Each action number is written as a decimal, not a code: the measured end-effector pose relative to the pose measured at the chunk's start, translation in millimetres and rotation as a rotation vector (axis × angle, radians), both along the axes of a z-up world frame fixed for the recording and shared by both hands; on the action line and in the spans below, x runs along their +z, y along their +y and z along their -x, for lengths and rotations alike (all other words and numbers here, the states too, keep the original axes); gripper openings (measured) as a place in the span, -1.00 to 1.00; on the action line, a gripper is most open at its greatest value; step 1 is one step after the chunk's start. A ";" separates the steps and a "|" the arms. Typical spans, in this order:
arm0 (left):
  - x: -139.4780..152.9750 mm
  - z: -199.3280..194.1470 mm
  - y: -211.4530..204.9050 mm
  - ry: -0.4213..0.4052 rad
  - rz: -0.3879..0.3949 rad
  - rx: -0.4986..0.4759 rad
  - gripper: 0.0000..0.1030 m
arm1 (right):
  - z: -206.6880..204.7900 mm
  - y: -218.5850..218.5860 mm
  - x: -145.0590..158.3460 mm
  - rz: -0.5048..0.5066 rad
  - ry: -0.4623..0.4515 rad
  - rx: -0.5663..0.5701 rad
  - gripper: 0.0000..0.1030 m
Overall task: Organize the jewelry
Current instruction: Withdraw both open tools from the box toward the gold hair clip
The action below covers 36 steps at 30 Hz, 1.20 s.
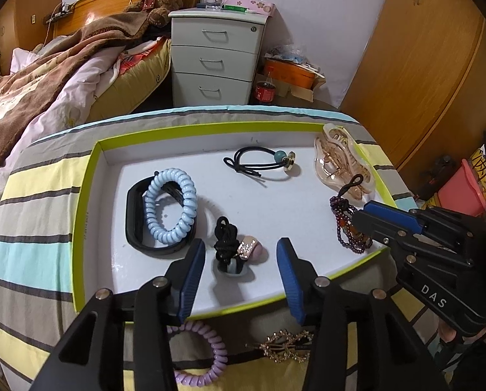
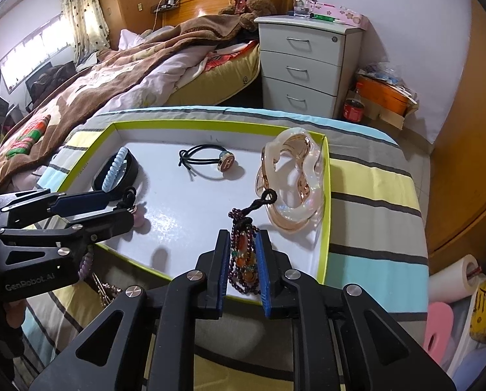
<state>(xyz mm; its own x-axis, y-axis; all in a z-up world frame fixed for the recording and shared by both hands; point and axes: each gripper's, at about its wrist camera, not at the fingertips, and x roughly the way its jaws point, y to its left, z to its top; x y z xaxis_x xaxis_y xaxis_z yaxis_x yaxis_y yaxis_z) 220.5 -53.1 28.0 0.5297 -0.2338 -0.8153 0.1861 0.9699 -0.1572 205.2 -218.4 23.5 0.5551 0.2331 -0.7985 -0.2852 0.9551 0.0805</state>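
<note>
Right wrist view shows the right gripper (image 2: pixel 242 268) clamped on the bead bracelet (image 2: pixel 243 254) at the tray's (image 2: pixel 324 195) near edge, the left gripper (image 1: pixel 241 275) spread wide, while a purple coil (image 1: pixel 207 352) and, seemingly, a gold clip (image 1: pixel 285 345) wait outside the tray.

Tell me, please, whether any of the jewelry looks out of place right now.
Yes. A purple coil tie and a gold hair clip lie on the striped cloth outside the tray, near its front edge. The clear claw clip leans on the tray's right wall rather than lying flat.
</note>
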 end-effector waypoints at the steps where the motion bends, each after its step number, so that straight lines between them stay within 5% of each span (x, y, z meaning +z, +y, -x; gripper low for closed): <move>1: 0.8 1.0 0.2 -0.002 0.000 0.001 -0.02 | 1.5 -0.4 0.9 -0.003 -0.001 -0.001 -0.67; 33: 37.2 79.9 37.9 -0.119 0.028 0.061 0.30 | 74.7 9.7 32.0 -0.097 -0.092 0.009 -0.54; 36: 33.6 88.4 50.6 -0.113 0.044 0.093 0.35 | 80.4 14.2 27.7 -0.101 -0.087 0.024 -0.40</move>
<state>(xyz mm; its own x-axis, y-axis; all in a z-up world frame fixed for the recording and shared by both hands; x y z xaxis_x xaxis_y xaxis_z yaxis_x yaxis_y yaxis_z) 132.1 -2.5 61.6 0.6383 -0.2137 -0.7395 0.1144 0.9764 -0.1834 124.9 -204.2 51.2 0.6143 0.3238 -0.7196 -0.3183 0.9361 0.1495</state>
